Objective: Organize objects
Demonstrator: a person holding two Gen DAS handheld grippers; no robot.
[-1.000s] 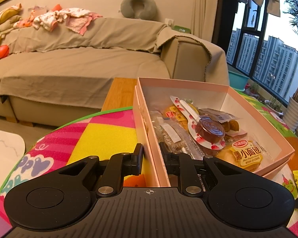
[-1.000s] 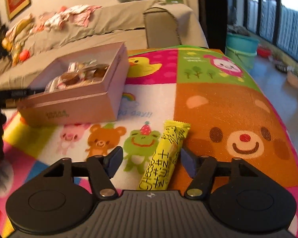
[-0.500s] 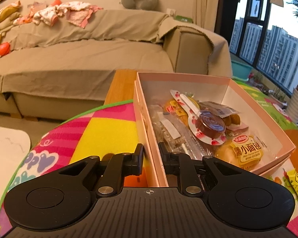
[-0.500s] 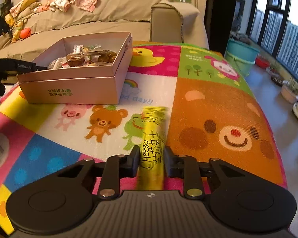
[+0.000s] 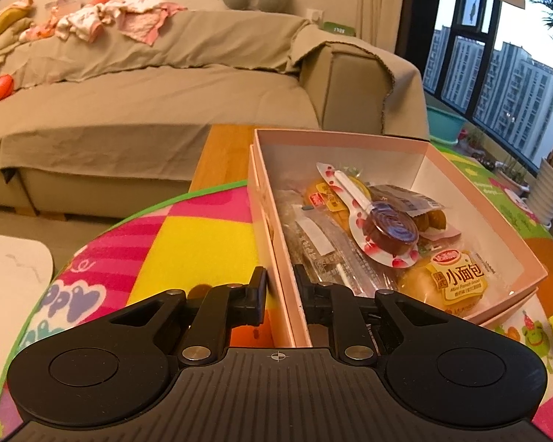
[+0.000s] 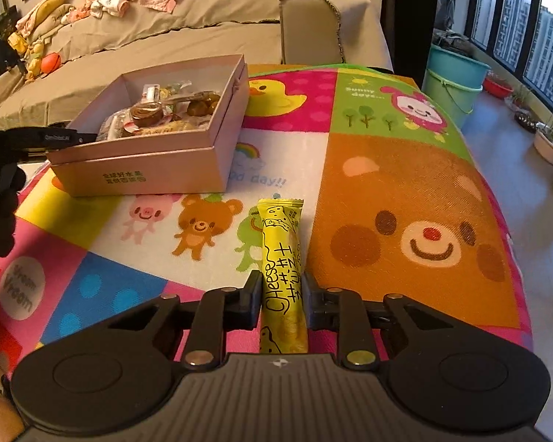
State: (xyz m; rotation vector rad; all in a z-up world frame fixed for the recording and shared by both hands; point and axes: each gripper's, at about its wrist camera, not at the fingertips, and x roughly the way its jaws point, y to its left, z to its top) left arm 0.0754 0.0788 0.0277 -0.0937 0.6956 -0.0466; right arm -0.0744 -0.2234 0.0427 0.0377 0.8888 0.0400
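A beige sofa (image 5: 158, 110) is filling the background of the left wrist view, where the left gripper (image 5: 280, 287) is pinching the near wall of the pink snack box (image 5: 490, 217) near the table's left edge. In the right wrist view, the right gripper (image 6: 281, 291) is clamping its jaws on the yellow cheese stick (image 6: 282, 254) over the cartoon mat (image 6: 405, 191), in front of the box.

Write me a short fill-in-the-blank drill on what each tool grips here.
1. The right tool is shut on a ____ snack stick.
2. The left tool clamps one wall of the pink ____.
3. In the box, a lollipop lies on the other ____.
4. The cartoon face right of the snack stick is a ____.

Missing words: yellow; box; snacks; bear
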